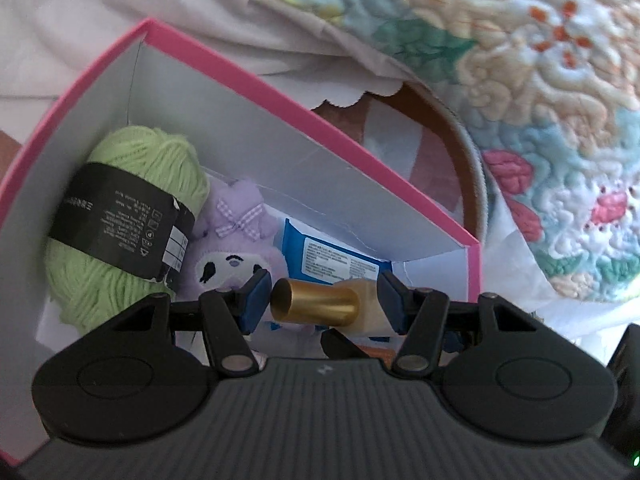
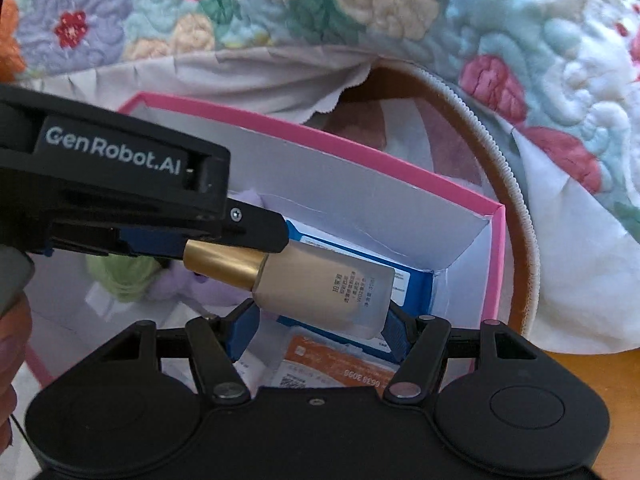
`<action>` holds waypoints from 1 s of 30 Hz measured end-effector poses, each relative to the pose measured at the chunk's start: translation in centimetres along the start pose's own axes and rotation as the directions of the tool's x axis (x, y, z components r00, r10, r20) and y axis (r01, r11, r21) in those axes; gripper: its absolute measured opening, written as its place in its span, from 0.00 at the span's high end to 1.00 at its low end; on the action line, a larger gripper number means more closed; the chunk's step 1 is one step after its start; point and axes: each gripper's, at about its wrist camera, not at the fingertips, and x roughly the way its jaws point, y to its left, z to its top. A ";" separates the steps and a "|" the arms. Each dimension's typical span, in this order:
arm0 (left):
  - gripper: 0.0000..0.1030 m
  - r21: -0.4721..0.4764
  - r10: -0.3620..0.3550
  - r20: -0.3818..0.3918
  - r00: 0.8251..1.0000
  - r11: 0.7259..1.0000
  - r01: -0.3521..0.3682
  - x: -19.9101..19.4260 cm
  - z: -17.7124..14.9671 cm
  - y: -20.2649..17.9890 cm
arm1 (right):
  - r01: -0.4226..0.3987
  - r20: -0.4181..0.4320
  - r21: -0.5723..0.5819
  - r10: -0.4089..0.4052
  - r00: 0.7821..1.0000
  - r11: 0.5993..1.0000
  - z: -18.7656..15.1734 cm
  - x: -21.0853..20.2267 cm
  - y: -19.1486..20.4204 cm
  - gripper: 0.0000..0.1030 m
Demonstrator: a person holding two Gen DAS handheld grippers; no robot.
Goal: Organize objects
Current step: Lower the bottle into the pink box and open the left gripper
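A foundation bottle (image 2: 320, 284) with a gold cap (image 1: 316, 300) and a frosted beige body hangs over the open pink box (image 1: 248, 76). My left gripper (image 1: 324, 300) is shut on its cap end. In the right wrist view the left gripper's black finger (image 2: 260, 228) comes in from the left over the cap. My right gripper (image 2: 320, 332) is shut on the bottle's body, a blue pad at each end. Inside the box lie a green yarn ball (image 1: 120, 208), a purple plush toy (image 1: 236, 232), a blue pack (image 1: 328, 256) and an orange packet (image 2: 332, 368).
Behind the box lies a quilted floral bag (image 1: 540, 80), its zipped mouth (image 2: 512, 184) open and stuffed with white paper (image 2: 568, 280). A wooden tabletop (image 2: 600, 372) shows at the lower right. A person's hand (image 2: 12, 340) is at the left edge.
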 end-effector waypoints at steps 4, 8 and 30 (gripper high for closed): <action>0.46 -0.026 0.001 0.010 1.000 1.000 0.000 0.5 -0.1 0.2 | 0.023 0.003 -0.028 -0.023 1.000 0.999 0.1 0.4 0.3 0.32; 0.45 -0.009 0.013 0.040 0.999 1.000 -0.013 -0.1 -0.6 -0.4 | 0.033 0.004 -0.035 -0.033 0.999 0.999 0.3 0.4 0.3 0.31; 0.34 0.251 0.145 0.064 0.987 0.955 -0.157 -14.1 -6.8 -3.4 | -0.087 0.211 -0.008 0.086 0.974 0.996 -6.1 -14.0 0.9 0.31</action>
